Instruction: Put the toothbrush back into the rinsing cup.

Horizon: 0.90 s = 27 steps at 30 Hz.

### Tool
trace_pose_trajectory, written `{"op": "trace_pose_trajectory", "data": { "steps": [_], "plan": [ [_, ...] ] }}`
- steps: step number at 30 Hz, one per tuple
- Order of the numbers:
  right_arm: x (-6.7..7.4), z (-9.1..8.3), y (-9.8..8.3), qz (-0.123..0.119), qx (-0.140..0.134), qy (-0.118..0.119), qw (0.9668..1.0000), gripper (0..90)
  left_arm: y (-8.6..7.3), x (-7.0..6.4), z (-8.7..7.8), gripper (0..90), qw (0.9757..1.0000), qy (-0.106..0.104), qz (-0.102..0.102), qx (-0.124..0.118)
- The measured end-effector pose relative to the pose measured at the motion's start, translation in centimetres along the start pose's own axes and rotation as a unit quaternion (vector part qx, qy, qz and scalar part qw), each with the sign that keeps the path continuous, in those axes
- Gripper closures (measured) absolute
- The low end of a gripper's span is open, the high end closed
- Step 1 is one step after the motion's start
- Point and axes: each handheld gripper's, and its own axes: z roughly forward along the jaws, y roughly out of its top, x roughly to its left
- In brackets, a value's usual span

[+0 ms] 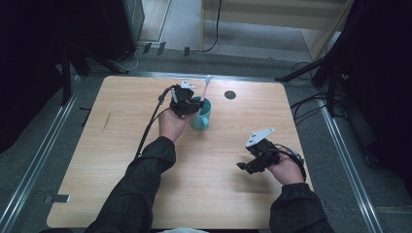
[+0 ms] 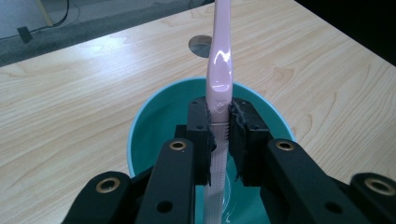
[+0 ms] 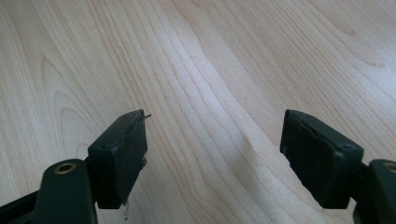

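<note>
at centre frame the left gripper [image 2: 219, 128], clamped on a pink toothbrush [image 2: 220, 70], held it over the teal cup [image 2: 140, 126], likely to lower and release, while the right gripper [image 3: 215, 154] idled with jaws apart.

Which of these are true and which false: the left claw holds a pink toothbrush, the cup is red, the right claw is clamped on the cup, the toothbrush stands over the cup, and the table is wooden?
1. The left claw holds a pink toothbrush. True.
2. The cup is red. False: it is teal.
3. The right claw is clamped on the cup. False: its jaws stand wide apart over bare table, well away from the cup.
4. The toothbrush stands over the cup. True: it is roughly upright, and its lower end reaches down inside the cup.
5. The table is wooden. True, or at least it has a light wood-grain top.
</note>
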Motion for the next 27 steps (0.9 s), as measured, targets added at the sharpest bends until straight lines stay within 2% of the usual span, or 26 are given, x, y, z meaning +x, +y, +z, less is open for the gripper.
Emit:
{"op": "trace_pose_trajectory", "data": {
  "steps": [13, 18, 22, 27],
  "plan": [
    [0.05, -0.05, 0.06, 0.000, -0.002, 0.000, 1.0000, 23.4, -0.26, 0.24, 0.45, 77.8, 0.9996, -0.008, -0.009, 0.025],
    [0.03, -0.05, 0.06, -0.003, -0.004, 0.000, 1.0000, 23.4, -0.21, 0.40, 0.45, 77.6, 0.9994, -0.006, -0.011, 0.032],
    [0.04, -0.04, 0.07, -0.003, -0.003, 0.000, 1.0000, 23.4, -0.09, 0.49, 0.28, 76.4, 0.9993, -0.013, -0.016, 0.032],
    [0.03, -0.06, 0.07, -0.003, -0.004, 0.000, 1.0000, 23.4, -0.06, 0.26, 0.09, 76.4, 0.9991, -0.010, -0.006, 0.040]
  ]
}}
